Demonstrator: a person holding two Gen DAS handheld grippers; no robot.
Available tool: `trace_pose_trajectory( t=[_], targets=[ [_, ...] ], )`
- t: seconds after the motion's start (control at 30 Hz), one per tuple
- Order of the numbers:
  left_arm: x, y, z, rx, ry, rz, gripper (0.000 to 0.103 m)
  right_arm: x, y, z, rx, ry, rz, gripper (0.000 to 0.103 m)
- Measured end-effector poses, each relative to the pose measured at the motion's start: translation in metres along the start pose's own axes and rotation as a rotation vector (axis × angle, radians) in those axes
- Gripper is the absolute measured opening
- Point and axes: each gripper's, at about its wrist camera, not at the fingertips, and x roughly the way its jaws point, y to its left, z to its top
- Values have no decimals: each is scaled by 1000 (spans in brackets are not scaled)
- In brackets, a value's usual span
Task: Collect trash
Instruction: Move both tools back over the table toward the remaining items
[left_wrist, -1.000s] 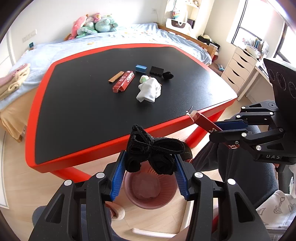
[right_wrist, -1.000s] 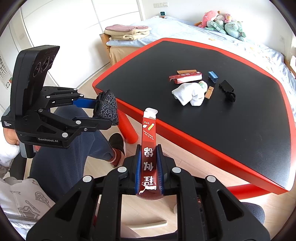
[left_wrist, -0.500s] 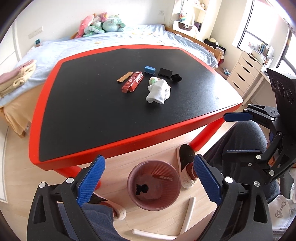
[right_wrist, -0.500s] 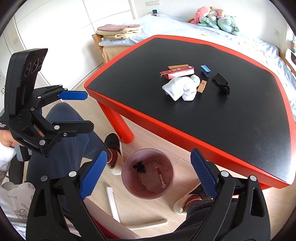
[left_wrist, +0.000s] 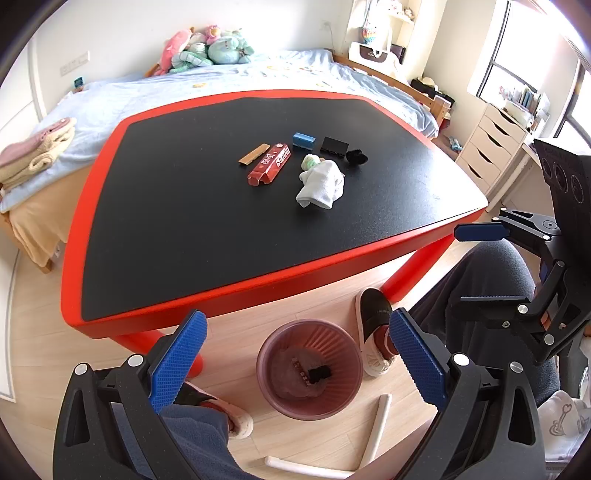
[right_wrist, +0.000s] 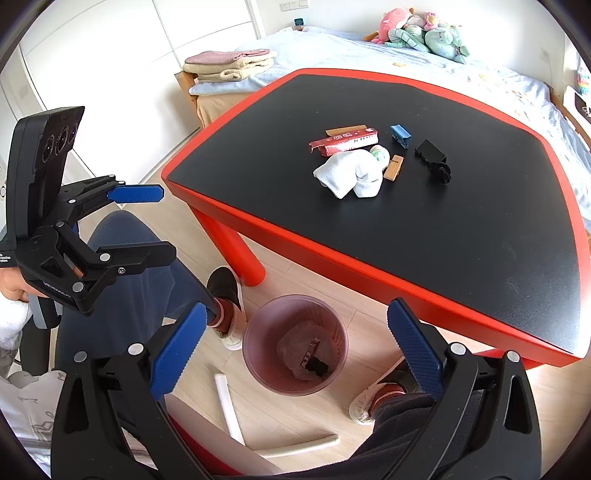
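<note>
Matt black tabletop (left_wrist: 192, 206), glossy red rim (left_wrist: 258, 284)

The red carton (left_wrist: 269, 165) on the table bears white lettering too blurred to read with certainty.

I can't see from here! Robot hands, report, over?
Left gripper open, empty. Right gripper open, empty. Both above trash bin, trash inside. Red wrapper, white cloth on table. Nothing blocking.
</note>
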Motion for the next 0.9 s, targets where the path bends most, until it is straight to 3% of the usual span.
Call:
trace_pose_trajectory(
  t=[0.43, 0.9],
  targets=[
    [-1, 3, 10, -7, -10, 1, 95, -5, -8, 7, 11, -6, -26, 97],
    [3, 16, 56, 2, -59, 8, 95, -17, -43, 44, 23, -55, -87, 97]
  ],
)
